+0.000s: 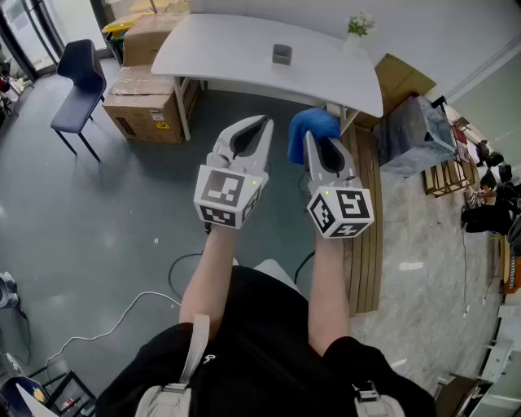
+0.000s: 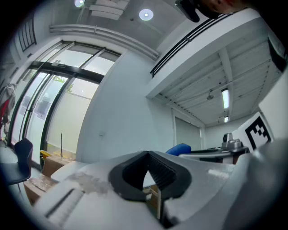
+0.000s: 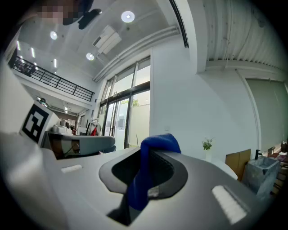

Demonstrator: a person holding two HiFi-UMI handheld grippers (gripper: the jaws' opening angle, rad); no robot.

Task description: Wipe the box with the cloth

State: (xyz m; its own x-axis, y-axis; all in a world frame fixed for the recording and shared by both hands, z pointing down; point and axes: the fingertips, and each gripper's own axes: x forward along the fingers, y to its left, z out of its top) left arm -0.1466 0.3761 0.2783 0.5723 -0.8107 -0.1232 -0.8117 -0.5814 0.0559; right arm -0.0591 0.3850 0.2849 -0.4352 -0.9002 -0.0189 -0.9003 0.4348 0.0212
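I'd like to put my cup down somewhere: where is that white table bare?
The white table is mostly bare: a wide stretch left of the small grey box, and a strip between that box and the potted plant at its far right corner. Below its left end, cardboard boxes crowd the floor.

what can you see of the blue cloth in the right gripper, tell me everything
The blue cloth looks like soft, thick fabric, plain bright blue with no pattern visible. It is pinched between the fingers of the right gripper, which are shut on it. A bunched, rounded fold bulges out past the tips, and a narrower strip runs back down through the gap between them. It hangs in the air short of the white table; only the gripper touches it.
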